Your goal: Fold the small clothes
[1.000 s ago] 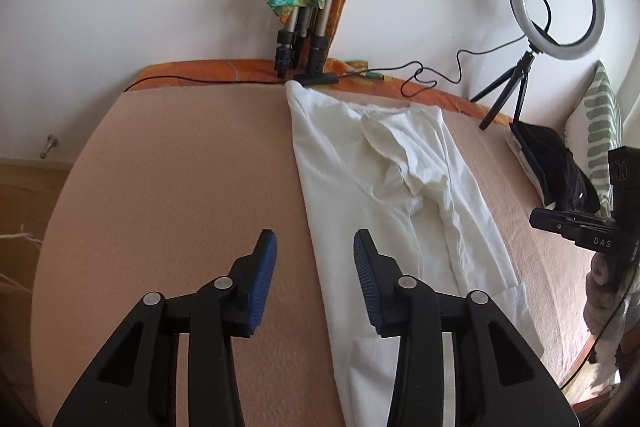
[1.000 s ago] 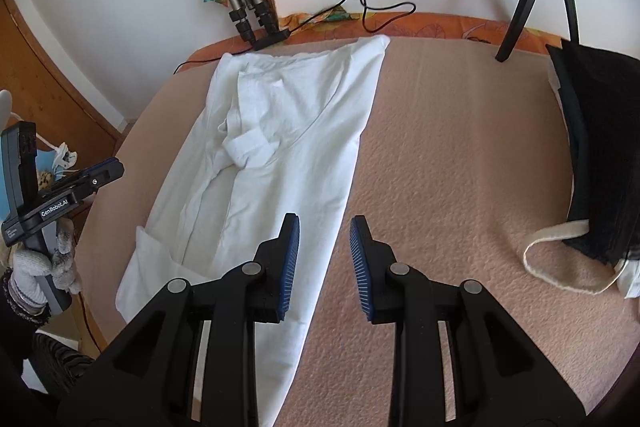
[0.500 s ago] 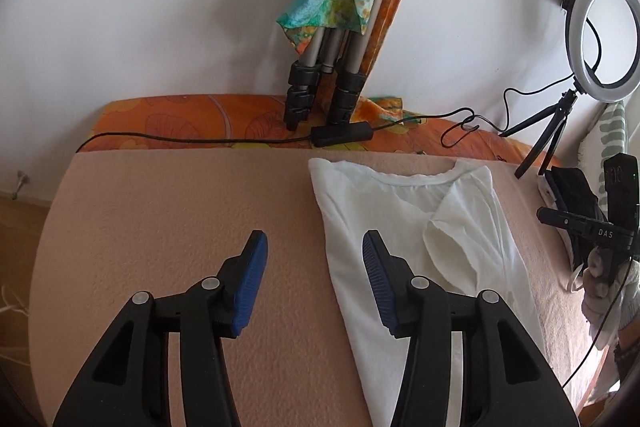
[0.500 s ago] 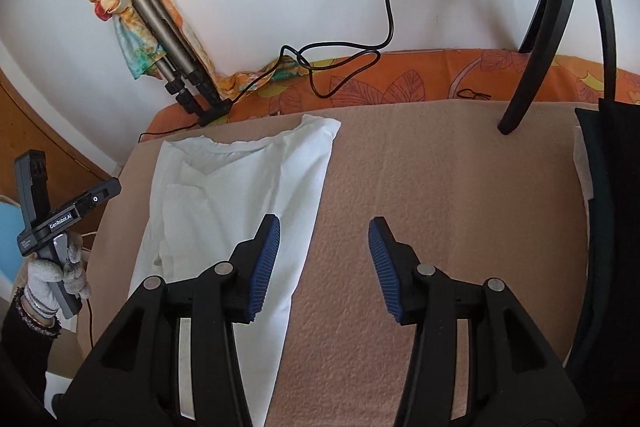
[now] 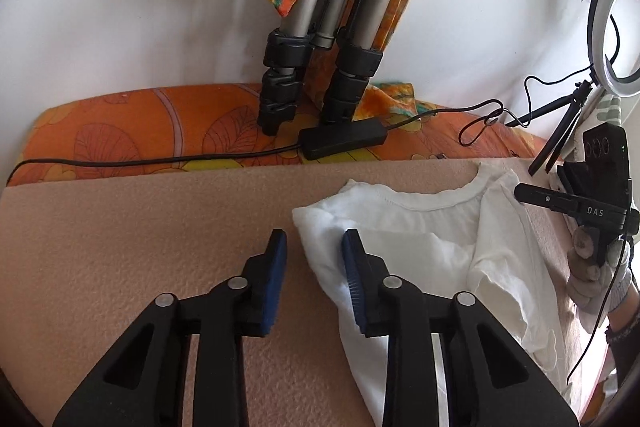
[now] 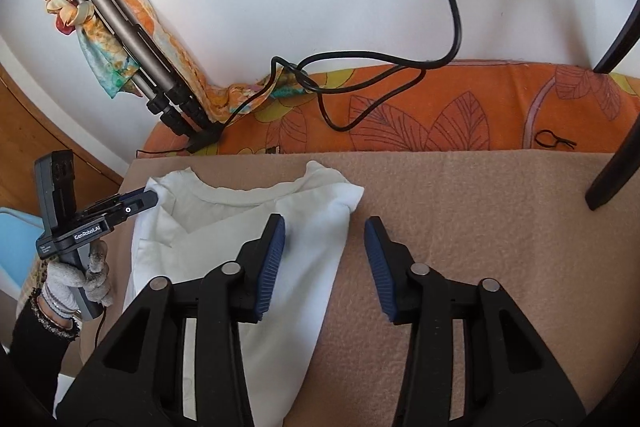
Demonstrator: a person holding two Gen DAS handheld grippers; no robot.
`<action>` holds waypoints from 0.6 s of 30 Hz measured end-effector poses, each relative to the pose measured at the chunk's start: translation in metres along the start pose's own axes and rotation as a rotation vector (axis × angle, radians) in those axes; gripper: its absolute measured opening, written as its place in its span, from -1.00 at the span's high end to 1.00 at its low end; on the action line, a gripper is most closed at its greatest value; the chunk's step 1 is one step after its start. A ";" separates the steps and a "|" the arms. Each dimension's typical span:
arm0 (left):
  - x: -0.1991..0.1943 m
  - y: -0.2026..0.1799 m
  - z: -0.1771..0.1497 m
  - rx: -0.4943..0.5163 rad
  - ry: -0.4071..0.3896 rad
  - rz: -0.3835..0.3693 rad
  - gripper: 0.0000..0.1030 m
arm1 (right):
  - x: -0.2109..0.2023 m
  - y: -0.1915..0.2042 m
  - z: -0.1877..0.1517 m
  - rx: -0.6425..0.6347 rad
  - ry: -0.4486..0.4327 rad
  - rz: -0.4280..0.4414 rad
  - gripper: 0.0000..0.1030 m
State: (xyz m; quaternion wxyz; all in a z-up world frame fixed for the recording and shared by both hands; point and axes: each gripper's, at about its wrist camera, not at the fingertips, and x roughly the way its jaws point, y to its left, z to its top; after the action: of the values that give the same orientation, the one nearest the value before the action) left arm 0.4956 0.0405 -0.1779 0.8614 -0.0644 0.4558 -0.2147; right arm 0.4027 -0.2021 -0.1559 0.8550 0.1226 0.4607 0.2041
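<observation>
A white T-shirt [image 5: 432,255] lies flat on the tan blanket [image 5: 140,235], folded lengthwise, neckline toward the wall. My left gripper [image 5: 314,251] is open and straddles the shirt's far left shoulder corner, its right pad over the cloth. In the right wrist view the same shirt [image 6: 256,227] shows, and my right gripper [image 6: 324,235] is open around its far right shoulder corner. Neither gripper has closed on the cloth.
A folded tripod [image 5: 316,75] with a colourful scarf leans on the wall, with a black power box and cables [image 5: 344,139] on the orange sheet. A ring light [image 5: 608,39] stands at the right. A black tripod leg [image 6: 616,155] stands on the blanket at right.
Both grippers have moved forward along the shirt from its lower part to the neckline end and come down close to the shoulder corners. The right gripper has opened wider.
</observation>
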 end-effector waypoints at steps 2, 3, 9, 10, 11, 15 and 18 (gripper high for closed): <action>0.003 -0.004 0.005 0.003 -0.004 0.000 0.83 | 0.003 0.005 0.002 -0.020 0.009 -0.023 0.86; 0.004 -0.006 0.008 0.011 -0.014 0.010 0.83 | 0.002 0.009 0.003 -0.043 -0.001 -0.039 0.87; -0.007 -0.005 0.021 0.012 -0.055 0.029 0.61 | -0.008 0.023 0.009 -0.142 0.040 -0.186 0.48; -0.011 -0.001 0.022 -0.003 -0.063 0.036 0.60 | -0.014 0.028 0.010 -0.164 0.014 -0.231 0.18; -0.014 0.004 0.022 -0.021 -0.062 0.030 0.60 | -0.022 0.034 0.011 -0.188 -0.019 -0.265 0.11; -0.024 0.017 0.017 -0.040 -0.076 0.024 0.60 | -0.036 0.066 0.017 -0.252 -0.064 -0.179 0.10; -0.024 0.022 0.012 -0.040 -0.055 0.026 0.60 | -0.016 0.094 0.018 -0.285 0.008 -0.055 0.12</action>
State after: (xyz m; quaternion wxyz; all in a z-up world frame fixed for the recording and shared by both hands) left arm 0.5003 0.0692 -0.1597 0.8747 -0.0817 0.4371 -0.1926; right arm 0.3875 -0.1261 -0.0974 0.8672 -0.0135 0.4336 0.2445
